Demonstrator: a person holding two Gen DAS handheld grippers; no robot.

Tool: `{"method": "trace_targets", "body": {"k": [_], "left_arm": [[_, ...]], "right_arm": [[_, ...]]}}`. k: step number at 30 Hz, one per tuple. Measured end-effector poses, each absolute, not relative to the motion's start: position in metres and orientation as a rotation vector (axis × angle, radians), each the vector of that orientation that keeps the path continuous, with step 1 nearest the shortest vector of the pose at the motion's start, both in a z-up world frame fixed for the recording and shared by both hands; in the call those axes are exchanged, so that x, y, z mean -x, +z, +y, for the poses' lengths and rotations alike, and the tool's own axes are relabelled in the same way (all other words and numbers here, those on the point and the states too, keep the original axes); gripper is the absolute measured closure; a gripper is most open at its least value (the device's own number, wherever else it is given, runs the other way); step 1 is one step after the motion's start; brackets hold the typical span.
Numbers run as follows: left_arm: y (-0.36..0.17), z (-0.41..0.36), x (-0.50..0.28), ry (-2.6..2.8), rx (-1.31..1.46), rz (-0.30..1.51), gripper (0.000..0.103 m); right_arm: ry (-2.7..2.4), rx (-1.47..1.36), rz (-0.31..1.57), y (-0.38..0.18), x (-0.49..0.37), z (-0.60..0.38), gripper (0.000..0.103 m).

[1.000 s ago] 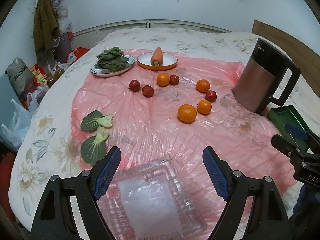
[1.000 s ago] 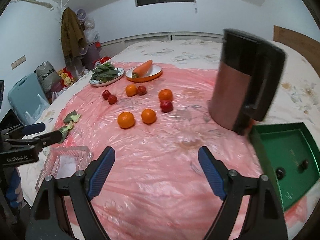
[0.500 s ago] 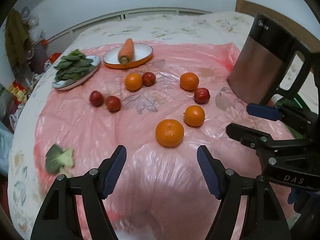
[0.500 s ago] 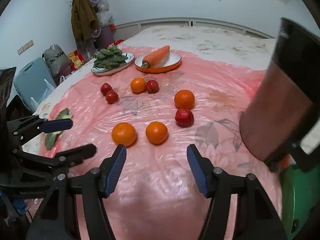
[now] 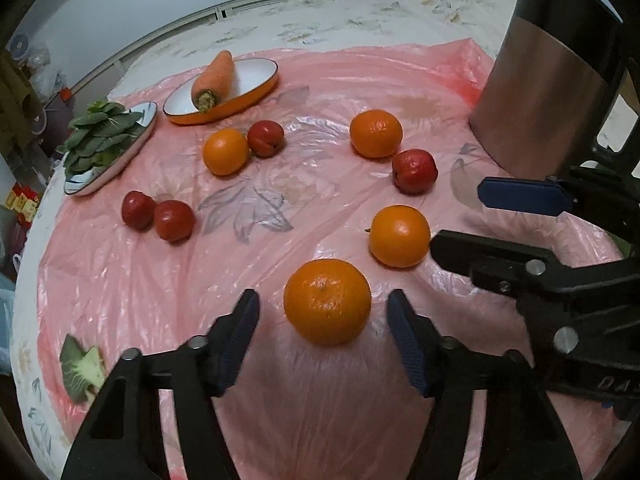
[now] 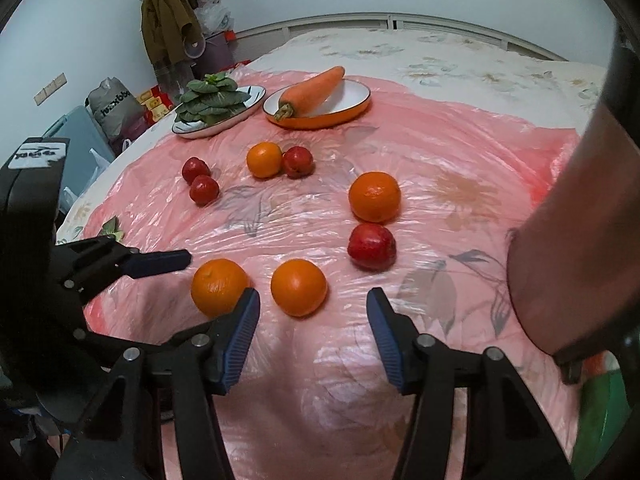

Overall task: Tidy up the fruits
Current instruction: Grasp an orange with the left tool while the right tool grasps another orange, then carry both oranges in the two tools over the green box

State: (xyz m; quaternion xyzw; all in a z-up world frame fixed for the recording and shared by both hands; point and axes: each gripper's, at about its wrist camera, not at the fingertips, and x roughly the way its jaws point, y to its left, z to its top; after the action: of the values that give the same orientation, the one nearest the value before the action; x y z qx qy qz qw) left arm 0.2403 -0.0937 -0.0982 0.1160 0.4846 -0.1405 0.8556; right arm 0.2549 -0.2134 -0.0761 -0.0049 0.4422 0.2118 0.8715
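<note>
Left wrist view: we've got left gripper [image 5: 322,314] spread wide at bottom centre, big orange [image 5: 327,302] sitting between fingers, not touching. Smaller orange [image 5: 399,236] right of centre, red fruit [image 5: 414,171] above it.

Right wrist view: right gripper [image 6: 313,320] also spread, bottom centre, smaller orange [image 6: 298,287] just ahead between fingertips. Carrot [image 6: 312,90] on orange dish [image 6: 352,110], upper centre.

A carrot [image 5: 214,79] lay in an orange-rimmed oval dish [image 5: 256,80] beside a plate of leafy greens [image 5: 102,140] on a pink plastic sheet [image 5: 280,208] spread over a floral bedcover [image 6: 460,64]. A Midea kettle [image 5: 548,76] stood upright at the sheet's right edge.
</note>
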Motion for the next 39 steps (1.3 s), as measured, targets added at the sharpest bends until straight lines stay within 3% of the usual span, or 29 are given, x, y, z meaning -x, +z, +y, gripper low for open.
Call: {"method": "trace_targets", "body": {"k": [3, 11, 13, 17, 22, 39], "left_arm": [[-0.103, -0.089, -0.245, -0.319, -0.213, 1.042, 0.062], [-0.105, -0.085, -0.25, -0.354, -0.176, 1.051, 0.063], [-0.107, -0.084, -0.252, -0.362, -0.172, 1.057, 0.063], [-0.109, -0.086, -0.255, -0.371, -0.187, 1.068, 0.063], [-0.109, -0.084, -0.255, -0.373, -0.179, 1.067, 0.064], [-0.091, -0.066, -0.243, -0.375, -0.043, 1.047, 0.064]], "right_arm": [[0.451, 0.008, 0.95, -0.082, -0.264, -0.208, 0.024], [0.449, -0.01, 1.025, -0.102, -0.283, -0.191, 0.024], [0.441, -0.025, 1.042, -0.107, -0.287, -0.189, 0.033], [0.428, -0.07, 1.071, -0.116, -0.29, -0.192, 0.038], [0.423, -0.113, 1.076, -0.117, -0.292, -0.2, 0.064], [0.429, -0.173, 1.003, -0.087, -0.263, -0.21, 0.063]]}}
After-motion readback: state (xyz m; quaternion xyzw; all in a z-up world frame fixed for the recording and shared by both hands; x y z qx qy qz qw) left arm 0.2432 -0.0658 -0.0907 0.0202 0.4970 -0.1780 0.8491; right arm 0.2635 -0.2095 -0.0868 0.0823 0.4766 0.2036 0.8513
